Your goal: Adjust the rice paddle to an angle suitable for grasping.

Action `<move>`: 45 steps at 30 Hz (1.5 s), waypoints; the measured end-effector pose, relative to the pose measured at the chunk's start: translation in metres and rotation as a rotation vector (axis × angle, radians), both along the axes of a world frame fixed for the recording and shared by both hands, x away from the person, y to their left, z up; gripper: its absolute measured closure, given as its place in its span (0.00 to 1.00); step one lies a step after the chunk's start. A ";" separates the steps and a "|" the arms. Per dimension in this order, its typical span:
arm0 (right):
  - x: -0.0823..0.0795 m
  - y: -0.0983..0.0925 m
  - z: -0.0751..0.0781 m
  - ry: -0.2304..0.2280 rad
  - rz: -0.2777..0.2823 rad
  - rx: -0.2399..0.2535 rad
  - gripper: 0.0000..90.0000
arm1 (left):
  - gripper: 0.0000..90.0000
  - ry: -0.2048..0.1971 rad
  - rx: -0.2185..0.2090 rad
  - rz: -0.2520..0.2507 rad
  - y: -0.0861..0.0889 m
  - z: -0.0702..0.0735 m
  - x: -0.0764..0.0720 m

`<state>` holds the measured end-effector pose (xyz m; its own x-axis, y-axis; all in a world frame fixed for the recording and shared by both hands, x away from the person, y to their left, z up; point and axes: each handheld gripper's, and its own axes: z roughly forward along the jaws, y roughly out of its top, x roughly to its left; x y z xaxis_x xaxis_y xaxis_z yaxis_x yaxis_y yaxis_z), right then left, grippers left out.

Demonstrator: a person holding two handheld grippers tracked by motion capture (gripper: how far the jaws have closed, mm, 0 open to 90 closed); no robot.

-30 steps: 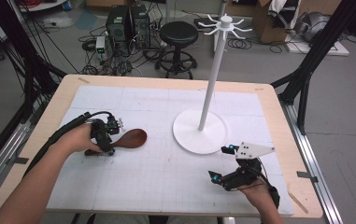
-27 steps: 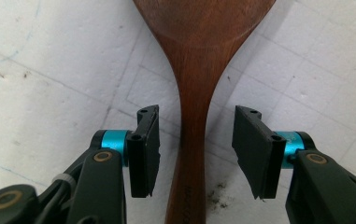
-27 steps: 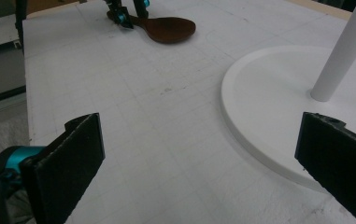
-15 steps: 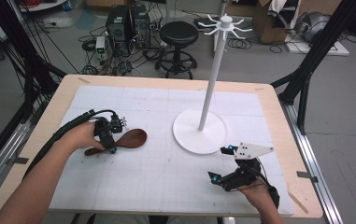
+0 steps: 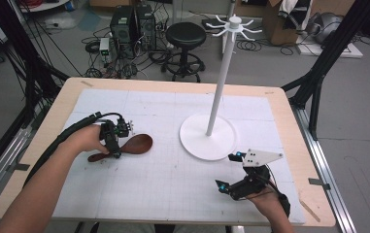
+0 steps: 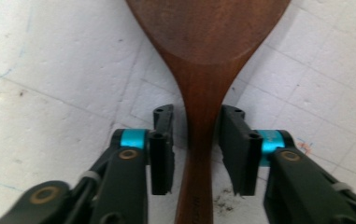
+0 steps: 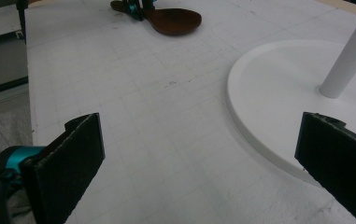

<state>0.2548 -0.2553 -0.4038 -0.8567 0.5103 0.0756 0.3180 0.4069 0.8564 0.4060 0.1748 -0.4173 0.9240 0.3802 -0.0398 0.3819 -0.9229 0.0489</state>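
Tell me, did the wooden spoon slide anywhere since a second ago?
No. In the high view the wooden spoon lies just as far left of the white stand base as before. The left hand-held gripper has been closing its jaws around the handle.

Dark brown wooden spoon, white gridded mat (faint lines), white stand

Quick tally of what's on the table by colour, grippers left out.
Brown: 1, the wooden spoon, lying flat on the mat with its handle between the left gripper's jaws.
White: 1, the hook stand, upright on its round base.
Total: 2
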 end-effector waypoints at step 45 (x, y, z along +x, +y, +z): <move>0.000 0.000 -0.002 0.012 0.012 -0.022 0.00 | 0.86 -0.043 -0.052 -0.054 0.001 0.019 -0.020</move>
<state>0.2546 -0.2551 -0.4062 -0.8617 0.5019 0.0750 0.3235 0.4294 0.8432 0.3862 0.1759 -0.3986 0.9444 0.3283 -0.0183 0.3282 -0.9379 0.1125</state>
